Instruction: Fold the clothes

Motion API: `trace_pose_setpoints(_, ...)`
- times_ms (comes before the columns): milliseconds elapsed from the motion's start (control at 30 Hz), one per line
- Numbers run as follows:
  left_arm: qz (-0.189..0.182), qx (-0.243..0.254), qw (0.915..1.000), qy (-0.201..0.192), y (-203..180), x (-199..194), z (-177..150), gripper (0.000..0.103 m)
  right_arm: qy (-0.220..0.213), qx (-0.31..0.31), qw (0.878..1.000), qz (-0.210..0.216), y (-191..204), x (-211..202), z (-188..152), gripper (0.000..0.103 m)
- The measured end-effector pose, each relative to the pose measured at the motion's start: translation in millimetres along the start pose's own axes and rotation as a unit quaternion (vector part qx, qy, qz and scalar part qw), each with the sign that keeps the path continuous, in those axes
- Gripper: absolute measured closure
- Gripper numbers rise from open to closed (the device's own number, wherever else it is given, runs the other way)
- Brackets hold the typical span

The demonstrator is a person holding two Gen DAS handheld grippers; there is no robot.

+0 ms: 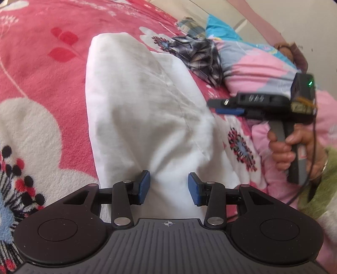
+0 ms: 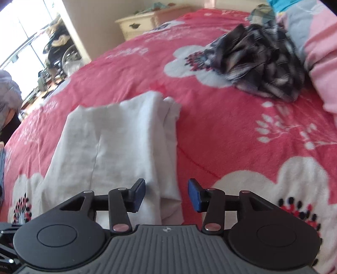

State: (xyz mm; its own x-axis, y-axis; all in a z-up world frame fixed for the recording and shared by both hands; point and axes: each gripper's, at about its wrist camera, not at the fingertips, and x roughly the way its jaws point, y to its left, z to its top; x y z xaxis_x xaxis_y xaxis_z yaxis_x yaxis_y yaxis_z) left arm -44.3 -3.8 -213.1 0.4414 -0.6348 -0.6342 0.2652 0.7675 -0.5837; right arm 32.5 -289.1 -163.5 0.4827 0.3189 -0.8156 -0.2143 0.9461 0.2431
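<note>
A folded white cotton garment [image 1: 134, 109] lies mid-frame on the pink floral fleece bed cover [image 1: 42, 69]. The left gripper [image 1: 169, 187] holds its jaws partly open astride a raised fold, pads apparently not pressing. The right gripper [image 2: 166, 195] has its jaws parted over the garment's edge, gripping nothing. A crumpled dark plaid garment [image 2: 259, 67] sits upper right.

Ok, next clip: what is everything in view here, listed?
white garment: one, white, partly folded on the blanket, near both tools
checked garment: one, dark plaid, crumpled near the quilt
blanket: one, pink-red with white flowers, covering the bed
quilt: one, pink and blue, bunched at the bed's edge
dresser: one, cream, beyond the bed
left tool: open, over the white garment
right tool: open, over its edge
hand: one, gripping the right tool's handle
</note>
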Motion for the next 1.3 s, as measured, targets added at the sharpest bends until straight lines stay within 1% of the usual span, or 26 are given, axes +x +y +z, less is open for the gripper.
trace_pose_setpoints(33,-0.002,0.0,1.0,0.0,0.7,-0.7,-0.4,0.063,0.003,-0.001,1.0,0.007,1.7,1.8,-0.2,0.07)
trace_pose_setpoints(67,-0.003,0.0,1.0,-0.001,0.5,-0.9,-0.5,0.063,0.007,-0.002,1.0,0.016,3.1,4.1,-3.3,0.084)
trace_pose_setpoints(100,-0.003,0.002,1.0,-0.001,0.1,-1.2,-1.0,0.063,0.009,-0.001,1.0,0.027,4.1,4.6,-6.3,0.092)
trace_pose_setpoints(133,-0.003,0.003,1.0,-0.002,-0.3,-1.5,-1.5,0.063,0.008,0.01,0.999,0.049,2.4,2.2,-6.7,0.095)
trace_pose_setpoints(200,-0.003,0.007,1.0,-0.002,-0.4,-2.5,-2.5,0.063,0.002,0.061,0.991,0.116,-8.7,-2.7,-7.7,0.095)
trace_pose_setpoints(267,-0.005,0.005,1.0,-0.002,0.3,-3.0,-2.2,0.063,0.008,0.151,0.971,0.184,-31.3,4.2,-10.7,0.095)
trace_pose_setpoints(300,-0.006,0.003,1.0,-0.002,1.4,-3.5,-2.5,0.063,0.017,0.194,0.961,0.194,-43.7,11.5,-13.9,0.095)
trace_pose_setpoints(367,-0.01,0.0,0.9999,-0.002,3.5,-3.9,-2.9,0.063,0.041,0.276,0.945,0.173,-70.0,30.3,-23.2,0.093)
trace_pose_setpoints(400,-0.012,-0.003,0.9999,-0.001,4.6,-3.9,-2.9,0.063,0.047,0.313,0.933,0.171,-82.1,37.2,-28.3,0.096)
trace_pose_setpoints(433,-0.014,-0.005,0.9999,-0.001,5.7,-3.9,-2.9,0.063,0.042,0.334,0.926,0.172,-88.7,35.9,-30.8,0.095)
trace_pose_setpoints(467,-0.017,-0.009,0.9998,-0.001,6.9,-3.9,-2.5,0.063,0.03,0.342,0.924,0.17,-91.1,29.2,-30.5,0.087)
trace_pose_setpoints(500,-0.018,-0.012,0.9998,0.0,7.8,-3.9,-2.2,0.063,0.018,0.351,0.921,0.167,-93.5,22.5,-30.1,0.073)
trace_pose_setpoints(533,-0.019,-0.015,0.9997,0.0,8.8,-4.2,-2.2,0.063,0.003,0.345,0.925,0.157,-92.0,13.2,-27.5,0.066)
trace_pose_setpoints(567,-0.02,-0.016,0.9997,0.0,9.1,-4.4,-2.1,0.063,-0.016,0.322,0.936,0.142,-85.7,1.6,-21.7,0.062)
trace_pose_setpoints(633,-0.02,-0.014,0.9997,0.0,8.9,-4.4,-2.2,0.063,-0.047,0.272,0.953,0.123,-69.2,-14.3,-6.1,0.062)
trace_pose_setpoints(700,-0.019,-0.011,0.9997,0.0,8.3,-4.5,-2.5,0.063,-0.07,0.209,0.969,0.111,-47.2,-16.2,14.2,0.062)
trace_pose_setpoints(767,-0.019,-0.009,0.9998,0.0,7.6,-4.4,-2.9,0.063,-0.082,0.15,0.979,0.113,-25.2,-5.1,33.8,0.063)
trace_pose_setpoints(867,-0.021,-0.01,0.9997,0.0,8.6,-5.2,-3.5,0.063,-0.077,0.132,0.981,0.116,-15.3,27.8,49.7,0.066)
trace_pose_setpoints(933,-0.022,-0.011,0.9997,0.001,8.9,-5.7,-4.2,0.063,-0.065,0.145,0.985,0.066,-25.8,51.4,54.5,0.067)
trace_pose_setpoints(967,-0.021,-0.01,0.9997,0.001,8.7,-5.6,-4.2,0.063,-0.058,0.164,0.984,0.042,-36.1,58.6,54.2,0.073)
trace_pose_setpoints(1033,-0.02,-0.007,0.9998,0.003,8.1,-5.5,-4.2,0.063,-0.076,0.193,0.978,0.036,-43.8,49.4,54.2,0.075)
trace_pose_setpoints(1067,-0.02,-0.007,0.9998,0.003,7.9,-5.6,-4.4,0.063,-0.099,0.178,0.978,0.035,-36.7,37.2,55.3,0.075)
trace_pose_setpoints(1133,-0.021,-0.007,0.9997,0.005,8.3,-5.8,-4.7,0.063,-0.137,0.102,0.984,0.045,-6.9,16.1,61.4,0.075)
trace_pose_setpoints(1167,-0.022,-0.007,0.9997,0.006,8.8,-5.7,-4.7,0.063,-0.141,0.061,0.986,0.064,10.1,12.0,65.2,0.074)
trace_pose_setpoints(1233,-0.024,-0.01,0.9996,0.008,9.9,-5.5,-4.2,0.063,-0.117,-0.02,0.986,0.117,44.6,20.2,72.5,0.074)
trace_pose_setpoints(1300,-0.029,-0.014,0.9995,0.009,11.6,-6.0,-4.2,0.063,-0.076,-0.09,0.981,0.154,76.8,44.9,77.0,0.077)
